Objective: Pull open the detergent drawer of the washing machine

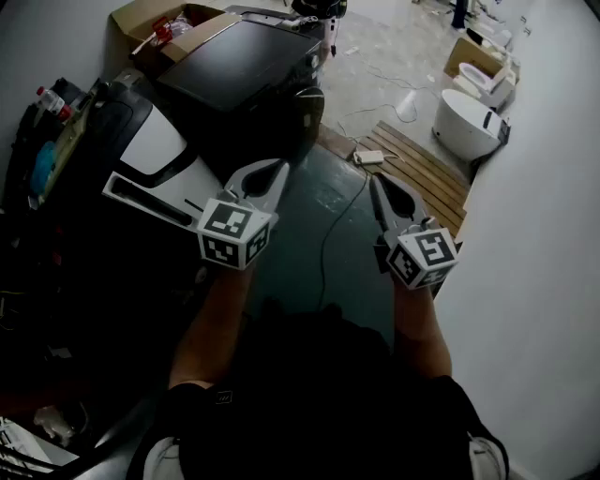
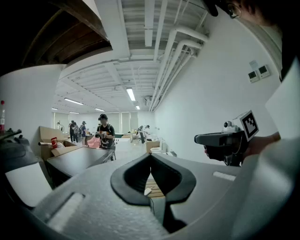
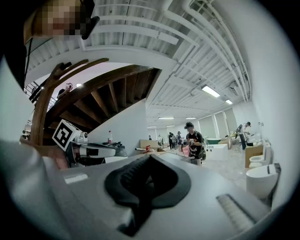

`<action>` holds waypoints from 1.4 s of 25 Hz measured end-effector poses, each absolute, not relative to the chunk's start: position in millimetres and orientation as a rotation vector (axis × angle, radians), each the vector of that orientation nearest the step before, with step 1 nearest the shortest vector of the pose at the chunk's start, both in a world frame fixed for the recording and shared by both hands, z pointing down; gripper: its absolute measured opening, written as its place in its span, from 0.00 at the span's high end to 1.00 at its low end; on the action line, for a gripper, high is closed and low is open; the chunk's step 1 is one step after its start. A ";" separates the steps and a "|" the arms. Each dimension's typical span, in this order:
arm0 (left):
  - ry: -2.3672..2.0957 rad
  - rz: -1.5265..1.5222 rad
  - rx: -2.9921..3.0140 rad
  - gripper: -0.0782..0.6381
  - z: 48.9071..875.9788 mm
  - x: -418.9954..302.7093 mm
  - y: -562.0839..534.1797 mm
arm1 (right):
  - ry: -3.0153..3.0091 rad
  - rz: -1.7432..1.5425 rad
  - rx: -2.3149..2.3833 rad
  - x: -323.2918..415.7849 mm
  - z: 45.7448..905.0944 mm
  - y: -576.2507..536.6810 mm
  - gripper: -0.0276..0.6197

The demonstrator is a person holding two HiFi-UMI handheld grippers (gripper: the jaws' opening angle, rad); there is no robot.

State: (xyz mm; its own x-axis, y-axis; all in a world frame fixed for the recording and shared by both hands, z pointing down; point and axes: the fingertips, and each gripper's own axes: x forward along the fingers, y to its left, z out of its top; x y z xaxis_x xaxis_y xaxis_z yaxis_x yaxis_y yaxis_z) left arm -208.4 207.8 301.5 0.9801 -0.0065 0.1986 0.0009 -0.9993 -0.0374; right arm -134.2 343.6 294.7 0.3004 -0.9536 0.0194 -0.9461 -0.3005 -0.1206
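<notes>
We hold both grippers in the air, touching nothing. The left gripper [image 1: 278, 172] has its fingers together and empty, and so has the right gripper [image 1: 378, 182]. The dark washing machine [image 1: 234, 61] stands ahead at left, apart from both. Just left of the left gripper lies a white tray-like part [image 1: 141, 197]; whether it is the detergent drawer we cannot tell.

Upper left, an open cardboard box [image 1: 155, 23]; upper right, a white toilet [image 1: 466, 122] — below it, a slatted wooden pallet [image 1: 422, 173] — a thin cable [image 1: 330, 230] mid-frame.
</notes>
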 end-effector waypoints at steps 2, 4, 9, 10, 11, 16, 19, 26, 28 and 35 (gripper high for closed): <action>0.002 -0.309 -3.093 0.88 304.0 -208.4 219.4 | 1.800 -0.136 -2.469 -134.6 298.0 357.9 0.96; 0.004 -0.307 -3.097 0.88 305.8 -207.7 229.4 | 1.784 -0.136 -2.474 -132.0 303.4 373.2 0.96; 0.017 -0.281 -3.113 0.88 306.3 -202.0 250.6 | 1.768 -0.141 -2.471 -125.8 306.9 404.6 0.96; 0.013 -0.282 -3.114 0.88 306.9 -200.8 255.6 | 1.769 -0.149 -2.456 -126.5 305.9 409.2 0.96; 0.005 -0.285 -3.115 0.88 307.8 -199.5 261.0 | 1.767 -0.155 -2.435 -128.1 304.1 413.6 0.96; -0.048 -0.285 -3.104 0.88 309.2 -189.1 287.1 | 1.768 -0.140 -2.400 -129.6 305.7 432.7 0.95; -0.067 -0.298 -3.102 0.88 310.5 -182.7 292.1 | 1.823 -0.153 -2.416 -132.9 311.7 428.1 0.95; -0.066 -0.321 -3.116 0.88 321.6 -151.9 270.3 | 1.891 -0.245 -2.386 -124.5 320.9 390.0 0.95; -0.085 -0.327 -3.120 0.88 325.9 -135.8 262.2 | 1.884 -0.265 -2.402 -110.3 327.4 383.4 0.95; -0.190 -0.370 -3.116 0.88 338.2 -73.3 228.4 | 1.752 -0.311 -2.462 -30.2 341.4 354.2 0.95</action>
